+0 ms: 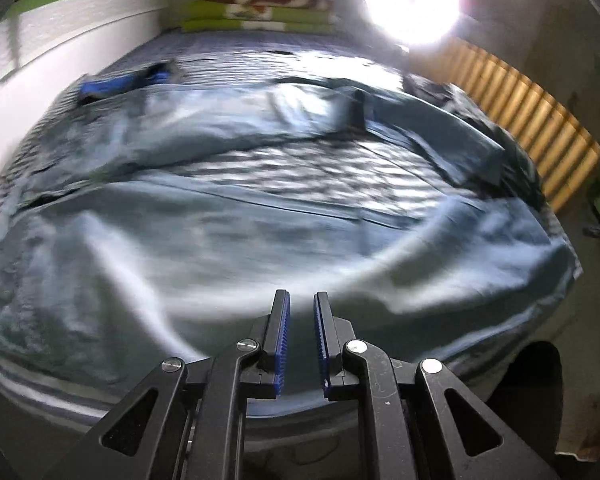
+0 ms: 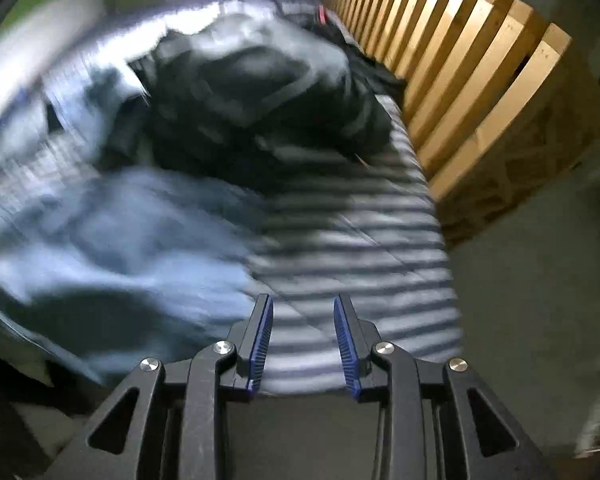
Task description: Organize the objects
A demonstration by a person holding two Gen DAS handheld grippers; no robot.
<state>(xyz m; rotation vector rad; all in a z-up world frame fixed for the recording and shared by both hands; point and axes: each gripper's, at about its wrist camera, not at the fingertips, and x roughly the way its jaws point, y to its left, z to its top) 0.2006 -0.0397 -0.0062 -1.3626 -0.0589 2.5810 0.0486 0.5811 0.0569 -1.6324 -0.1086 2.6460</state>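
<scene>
Left gripper (image 1: 302,300) hovers nearly closed and empty over the pale blue garment (image 1: 236,248), spread crosswise from nine to three o'clock just ahead, while the right gripper (image 2: 303,304), part-open and empty, sits over striped bedding (image 2: 364,248), garment at ten o'clock.

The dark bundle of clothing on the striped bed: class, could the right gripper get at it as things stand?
Probably yes: the right gripper is empty, jaws apart, and only bare striped bedding lies before the dark bundle.
</scene>
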